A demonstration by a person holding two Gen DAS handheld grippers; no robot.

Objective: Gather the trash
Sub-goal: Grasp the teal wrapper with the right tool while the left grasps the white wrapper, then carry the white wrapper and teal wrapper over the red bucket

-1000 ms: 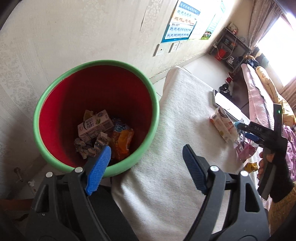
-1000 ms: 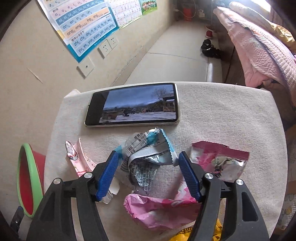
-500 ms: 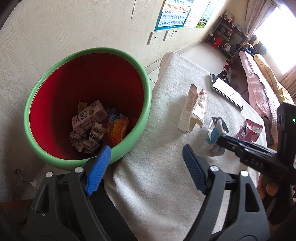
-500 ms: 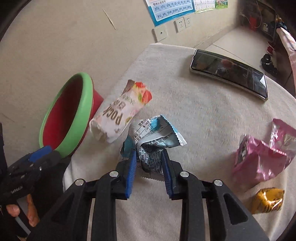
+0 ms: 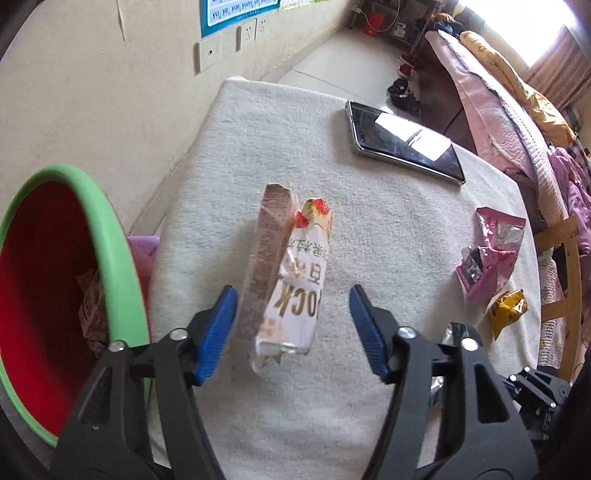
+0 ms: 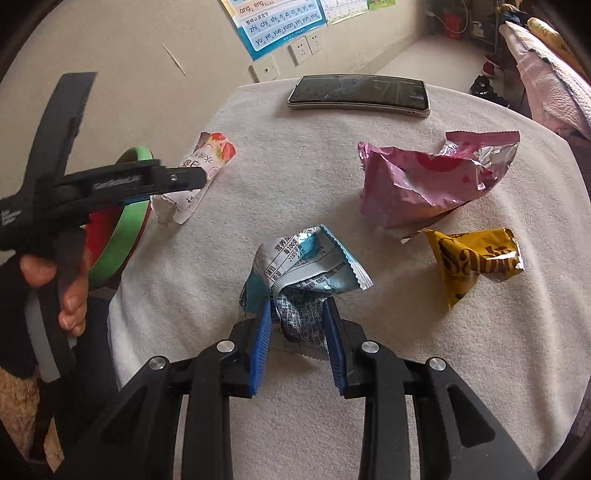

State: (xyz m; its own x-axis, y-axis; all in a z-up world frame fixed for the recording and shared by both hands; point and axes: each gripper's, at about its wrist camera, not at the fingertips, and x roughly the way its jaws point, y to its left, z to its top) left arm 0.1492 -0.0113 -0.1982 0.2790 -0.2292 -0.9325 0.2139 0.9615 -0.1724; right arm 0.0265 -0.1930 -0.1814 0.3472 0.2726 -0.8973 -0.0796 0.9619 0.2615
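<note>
I see a phone (image 5: pixel 404 144) lying flat on the white cloth (image 5: pixel 369 406), far side; poster (image 6: pixel 280 26) & sockets (image 6: pixel 306 45) on wall.

Four wrappers: white (image 6: pixel 199 173), blue (image 6: pixel 306 273), pink (image 6: pixel 424 184), yellow (image 6: pixel 472 254); one phone (image 6: pixel 358 96); one bin (image 5: pixel 122 266).

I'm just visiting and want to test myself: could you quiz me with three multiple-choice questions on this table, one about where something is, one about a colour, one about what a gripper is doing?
1. Where is the phone?
A. in the bin
B. at the table's far edge, near the wall
C. under the pink wrapper

2. What colour is the bin's rim?
A. green
B. blue
C. yellow

3. What is the right gripper doing?
A. hanging open over bare cloth
B. holding the phone
C. clamped on the blue-and-silver wrapper

Answers: B, it lies flat nearest the sockets; A, green rim, red inside; C, both pads pinch the wrapper.
</note>
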